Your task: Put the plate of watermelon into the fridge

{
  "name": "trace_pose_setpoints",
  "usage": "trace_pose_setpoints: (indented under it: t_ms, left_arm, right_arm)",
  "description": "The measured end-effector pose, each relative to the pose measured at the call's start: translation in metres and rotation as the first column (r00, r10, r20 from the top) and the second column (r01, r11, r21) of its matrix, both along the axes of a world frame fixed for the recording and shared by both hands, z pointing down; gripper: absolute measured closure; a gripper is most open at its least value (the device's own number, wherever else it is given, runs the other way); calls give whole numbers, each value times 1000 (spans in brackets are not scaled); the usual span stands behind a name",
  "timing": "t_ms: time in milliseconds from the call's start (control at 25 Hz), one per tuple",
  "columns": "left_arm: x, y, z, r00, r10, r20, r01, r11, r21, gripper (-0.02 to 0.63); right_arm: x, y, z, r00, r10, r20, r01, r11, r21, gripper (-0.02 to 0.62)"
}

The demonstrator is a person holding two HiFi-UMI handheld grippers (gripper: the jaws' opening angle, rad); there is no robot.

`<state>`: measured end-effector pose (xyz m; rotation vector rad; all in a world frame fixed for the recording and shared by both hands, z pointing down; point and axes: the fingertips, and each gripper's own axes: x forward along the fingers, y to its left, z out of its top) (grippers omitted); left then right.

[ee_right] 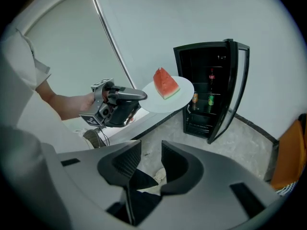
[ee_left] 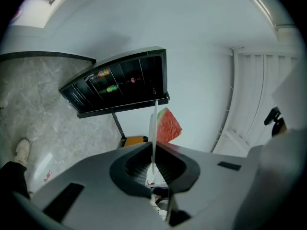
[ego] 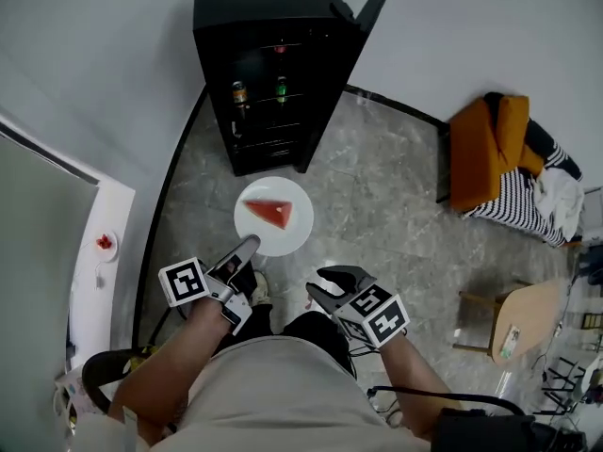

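A white plate carries a red wedge of watermelon and hangs level above the grey floor. My left gripper is shut on the plate's near rim. In the left gripper view the plate stands edge-on between the pads, with the watermelon beyond. The black fridge stands ahead with its door swung open and bottles on its shelves. My right gripper is open and empty, to the right of the plate and nearer me. The right gripper view shows its jaws apart, plus the plate and fridge.
An orange chair with striped cloth stands at the right wall. A small wooden table is at the lower right. A white ledge runs along the left. Marble floor lies between me and the fridge.
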<state>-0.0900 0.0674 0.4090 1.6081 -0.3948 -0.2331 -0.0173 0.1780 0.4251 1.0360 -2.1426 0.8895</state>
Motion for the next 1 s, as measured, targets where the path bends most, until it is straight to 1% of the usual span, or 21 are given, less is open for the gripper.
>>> trace_pose_setpoints:
  t_ms: [200,360,440,520,680,800,880,1000]
  left_arm:
    - [9,-65,10,1000,-30,-7,30,1000,4,583]
    - [26,-117,23,998,-69,-13,69,998,7,583]
    - [38,-141,30,995,-96,-30,96,995,4,583]
    - [49,-163,40,991,-128,-37,128,992,-2,583]
    - [75,-219,61,981,-194,-32,193,981,-13,583]
    - [91,-258,83,972,-232,-23,232,973,-20,583]
    - [103,-284,94,967,-252,-26,251,968,-12,583]
    - [120,-317,110,957,-287,-47,286,958,-17,583]
  right_arm:
    - [1,-56,3,1000,-29,-1,29,1000,-7,454]
    - [18,-103,14,998,-58,-8,57,998,-26,454]
    - [27,-127,23,995,-94,-19,94,995,-36,460]
    - [36,-150,31,989,-147,-33,146,988,-44,470]
    - [61,-206,38,972,-234,-24,232,971,-57,484]
    - [80,-240,46,952,-302,-43,299,952,-61,508]
    - [92,-257,52,943,-330,-48,326,943,-67,526]
    - [106,-272,63,940,-338,-31,335,938,-88,551]
